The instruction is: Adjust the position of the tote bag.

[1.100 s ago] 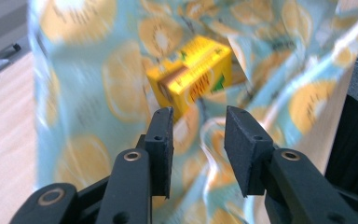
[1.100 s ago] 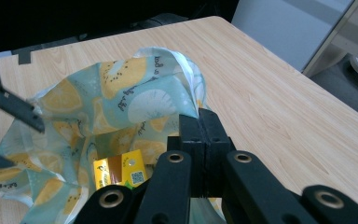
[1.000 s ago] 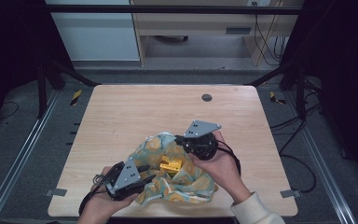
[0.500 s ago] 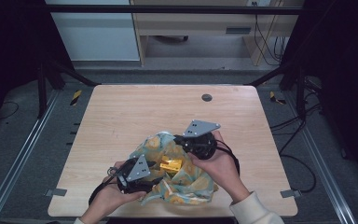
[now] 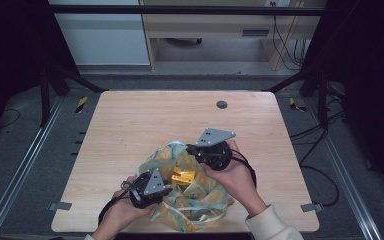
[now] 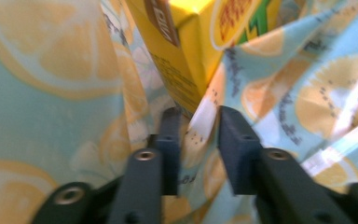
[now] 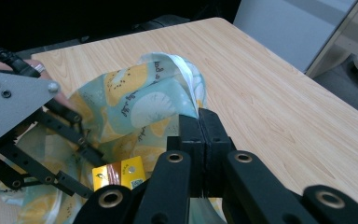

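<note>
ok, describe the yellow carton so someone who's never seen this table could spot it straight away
On the wooden table, near the person's edge, lies a crumpled pale-blue bag printed with lemon slices, with a claw at each side. The carton sits in the bag's open mouth: a small box with printed labels, the one solid bright yellow, hard-edged thing among the soft patterned folds.

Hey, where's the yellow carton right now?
In the high view the yellow carton sits inside the open lemon-print bag at the table's near edge, between the left gripper and the right gripper.
</note>
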`<state>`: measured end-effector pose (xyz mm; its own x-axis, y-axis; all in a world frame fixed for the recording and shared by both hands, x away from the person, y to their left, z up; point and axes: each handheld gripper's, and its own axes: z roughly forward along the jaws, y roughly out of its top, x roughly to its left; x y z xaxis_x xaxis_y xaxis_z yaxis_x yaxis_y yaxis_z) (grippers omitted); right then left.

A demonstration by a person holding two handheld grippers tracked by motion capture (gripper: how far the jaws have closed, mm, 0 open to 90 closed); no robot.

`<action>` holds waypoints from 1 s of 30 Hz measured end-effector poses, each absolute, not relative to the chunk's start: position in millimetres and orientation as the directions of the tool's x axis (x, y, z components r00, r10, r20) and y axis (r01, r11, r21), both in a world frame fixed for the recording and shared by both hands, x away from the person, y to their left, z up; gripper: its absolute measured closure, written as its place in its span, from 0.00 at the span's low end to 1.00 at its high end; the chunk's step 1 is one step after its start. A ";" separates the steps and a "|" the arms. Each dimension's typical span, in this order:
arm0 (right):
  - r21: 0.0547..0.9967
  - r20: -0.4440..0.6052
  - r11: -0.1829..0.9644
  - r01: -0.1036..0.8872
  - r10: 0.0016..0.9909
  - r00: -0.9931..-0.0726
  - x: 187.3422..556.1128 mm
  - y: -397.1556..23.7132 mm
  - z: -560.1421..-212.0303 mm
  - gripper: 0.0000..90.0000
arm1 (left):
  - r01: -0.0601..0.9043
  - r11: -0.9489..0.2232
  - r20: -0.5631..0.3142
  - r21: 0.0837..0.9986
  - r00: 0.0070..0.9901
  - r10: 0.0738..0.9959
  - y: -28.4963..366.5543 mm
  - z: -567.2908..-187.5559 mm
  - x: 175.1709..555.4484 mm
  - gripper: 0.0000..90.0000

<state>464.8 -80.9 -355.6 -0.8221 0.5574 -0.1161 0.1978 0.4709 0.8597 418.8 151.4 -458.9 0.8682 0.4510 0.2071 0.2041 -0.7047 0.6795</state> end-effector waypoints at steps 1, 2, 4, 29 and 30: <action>0.860 -0.116 0.470 0.198 0.558 -0.822 465.0 -81.4 -355.6 1.00 | 0.208 -0.704 0.205 0.679 0.867 0.454 152.1 -458.6 417.7 0.83; 0.860 -0.117 0.471 0.197 0.557 -0.822 465.4 -81.9 -355.5 1.00 | 0.208 -0.709 0.202 0.674 0.871 0.448 153.0 -457.5 416.8 0.87; 0.859 -0.117 0.470 0.200 0.562 -0.819 466.3 -82.7 -355.4 1.00 | 0.198 -0.706 0.209 0.680 0.870 0.446 154.9 -454.7 413.1 0.92; 0.794 -0.058 0.465 0.391 0.699 -0.713 551.1 -104.7 -396.2 1.00 | 0.042 -0.672 0.257 0.739 0.905 0.339 153.2 -431.0 382.0 1.00; 0.792 -0.058 0.464 0.396 0.703 -0.709 554.0 -105.8 -398.4 1.00 | 0.039 -0.676 0.259 0.736 0.906 0.335 153.9 -431.4 382.0 1.00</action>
